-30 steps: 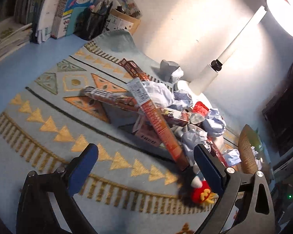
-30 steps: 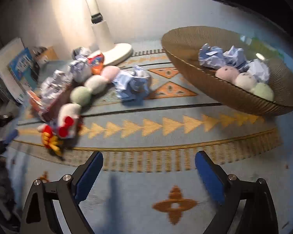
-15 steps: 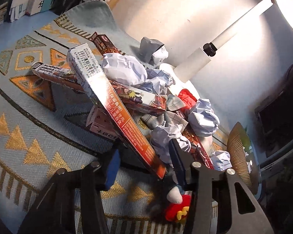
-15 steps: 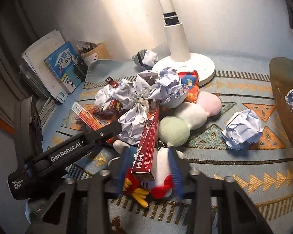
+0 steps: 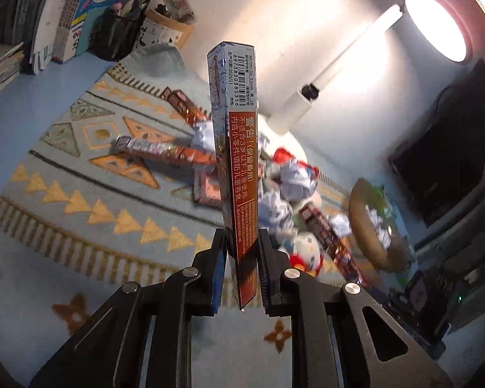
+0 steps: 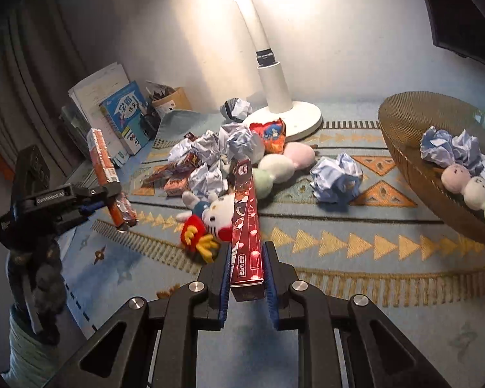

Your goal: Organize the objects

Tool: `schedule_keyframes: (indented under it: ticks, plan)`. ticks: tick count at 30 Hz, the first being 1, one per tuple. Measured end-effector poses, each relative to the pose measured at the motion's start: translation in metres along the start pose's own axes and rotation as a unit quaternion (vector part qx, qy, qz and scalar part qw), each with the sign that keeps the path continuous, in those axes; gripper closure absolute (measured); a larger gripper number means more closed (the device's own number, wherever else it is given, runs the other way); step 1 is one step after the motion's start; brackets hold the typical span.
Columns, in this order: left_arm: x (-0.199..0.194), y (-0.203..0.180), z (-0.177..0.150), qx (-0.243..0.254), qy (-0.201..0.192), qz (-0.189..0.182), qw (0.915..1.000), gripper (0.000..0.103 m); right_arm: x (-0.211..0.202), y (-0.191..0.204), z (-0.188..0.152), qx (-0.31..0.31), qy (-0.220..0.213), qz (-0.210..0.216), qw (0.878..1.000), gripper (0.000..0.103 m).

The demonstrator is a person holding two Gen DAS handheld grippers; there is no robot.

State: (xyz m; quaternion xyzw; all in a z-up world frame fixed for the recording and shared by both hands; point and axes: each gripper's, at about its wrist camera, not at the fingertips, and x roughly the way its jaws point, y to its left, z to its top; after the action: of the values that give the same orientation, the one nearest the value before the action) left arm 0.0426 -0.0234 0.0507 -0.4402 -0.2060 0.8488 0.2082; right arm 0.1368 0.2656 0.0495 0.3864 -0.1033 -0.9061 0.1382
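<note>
Both grips done, I reckon: my left gripper (image 5: 241, 258) is clamped on the orange box (image 5: 239, 168), right gripper (image 6: 246, 274) clamped on the red box (image 6: 246, 226), both clear of the pile (image 6: 210, 155). Next I need somewhere to put them; basket (image 6: 404, 123) holds paper balls & plush, so prob elsewhere.

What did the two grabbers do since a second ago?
Both closed and lifted something off the pile: the left gripper took the orange barcode box, the right gripper the red pen box. The lamp, wicker basket and kitty plush stayed put.
</note>
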Motion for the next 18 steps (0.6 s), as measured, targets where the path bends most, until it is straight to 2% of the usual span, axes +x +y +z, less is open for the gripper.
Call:
schedule_keyframes:
  ticks: [3, 5, 6, 8, 10, 11, 13, 18]
  plan:
    - [-0.005, 0.006, -0.015, 0.036, 0.075, 0.016, 0.9964, 0.088, 0.001, 0.000, -0.020, -0.005, 0.010, -0.017, 1.000, 0.085]
    - [0.001, 0.008, -0.026, 0.063, 0.112, 0.035, 0.9912, 0.087, 0.009, -0.005, -0.030, 0.005, 0.018, -0.017, 1.000, 0.085]
    - [0.005, 0.010, -0.033, 0.071, 0.122, 0.050, 0.9887, 0.087, 0.017, -0.010, -0.035, 0.018, 0.029, -0.013, 0.999, 0.081]
    - [0.013, 0.010, -0.040, 0.078, 0.118, 0.056, 0.9884, 0.083, 0.019, -0.013, -0.036, 0.029, 0.034, -0.013, 0.999, 0.077]
    - [0.021, 0.013, -0.043, 0.064, 0.115, 0.043, 0.9903, 0.070, 0.018, -0.014, -0.036, 0.027, 0.035, -0.022, 0.999, 0.060]
    - [0.026, 0.015, -0.042, 0.057, 0.109, 0.047, 0.9913, 0.069, 0.020, -0.016, -0.037, 0.033, 0.042, -0.026, 0.998, 0.046]
    - [0.035, 0.015, -0.043, 0.060, 0.096, 0.061, 0.9917, 0.069, 0.021, -0.017, -0.037, 0.032, 0.045, -0.021, 0.998, 0.042]
    - [0.044, 0.005, -0.042, 0.070, 0.052, 0.074, 0.9934, 0.065, 0.025, -0.010, -0.035, 0.019, 0.053, -0.036, 0.998, 0.040]
